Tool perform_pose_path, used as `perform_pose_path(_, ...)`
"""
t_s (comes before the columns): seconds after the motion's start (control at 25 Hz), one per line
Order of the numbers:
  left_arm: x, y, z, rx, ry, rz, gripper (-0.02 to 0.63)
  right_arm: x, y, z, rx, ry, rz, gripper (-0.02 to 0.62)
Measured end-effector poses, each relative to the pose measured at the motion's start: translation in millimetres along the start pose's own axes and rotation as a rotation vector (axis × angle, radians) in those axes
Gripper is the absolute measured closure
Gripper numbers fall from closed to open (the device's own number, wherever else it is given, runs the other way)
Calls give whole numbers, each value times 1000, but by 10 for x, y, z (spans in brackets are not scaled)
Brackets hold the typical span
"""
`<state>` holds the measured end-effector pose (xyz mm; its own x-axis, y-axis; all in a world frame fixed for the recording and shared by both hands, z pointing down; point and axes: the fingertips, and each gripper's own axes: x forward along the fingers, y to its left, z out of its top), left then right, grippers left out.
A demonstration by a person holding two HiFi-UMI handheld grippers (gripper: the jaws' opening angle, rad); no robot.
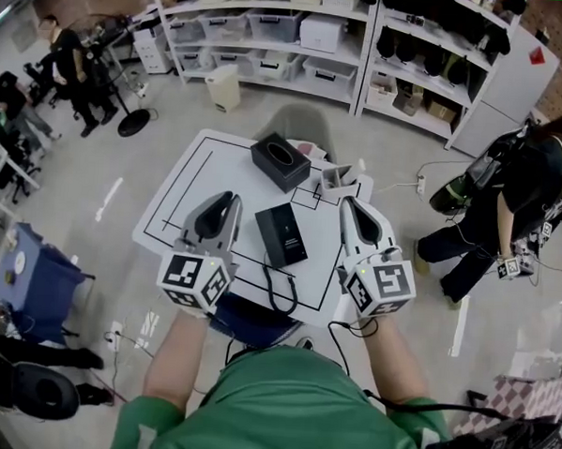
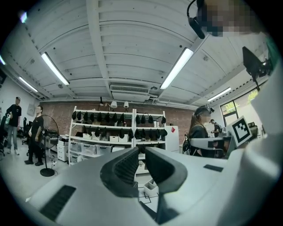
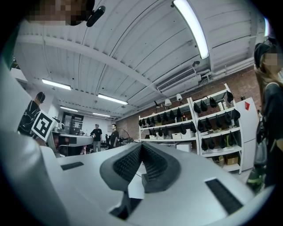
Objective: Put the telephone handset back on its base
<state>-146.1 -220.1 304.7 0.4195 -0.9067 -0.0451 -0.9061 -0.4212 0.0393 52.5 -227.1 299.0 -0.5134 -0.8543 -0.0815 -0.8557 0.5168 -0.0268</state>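
While both grippers hang level, one on each side of the telephone [image 1: 281, 234], neither holds anything. The left gripper [image 1: 228, 203] is pinched fully together with nothing between its jaws, and the right gripper [image 1: 351, 204] has its tips meeting, also empty.

The telephone lies on the counter [image 1: 174, 209] as one compact dark block. No separate piece lies apart from it, so the handset seems to sit on the base, but from this height the two cannot be told apart. That doubt is the first risk: a handset resting crooked would look the same from above and could slip off at a nudge.

The cord [image 1: 280, 289] is the second. It runs from the telephone in a loose loop on the person's side. A gripper or forearm passing low over the loop could catch it and drag the whole telephone toward the edge.

A closed gripper can only push. Any contact now would probably slide or turn the telephone, which I judge to be light, rather than steady it.

Beyond the telephone stands a black box [image 1: 280, 162], and just past the right gripper a small tray [image 1: 337, 178]. Either could be knocked by a careless reach.
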Motion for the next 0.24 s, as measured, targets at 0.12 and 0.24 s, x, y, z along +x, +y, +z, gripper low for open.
perform_pose_path(0.12, 70, 10, -63, -1, 10, 8, 545, 41, -87, -75, 16, 8, -1, 572)
perform_pose_path(0.24, 108, -1, -148, -2, 29, 11, 545, 31, -155, -166, 34, 22, -9, 572)
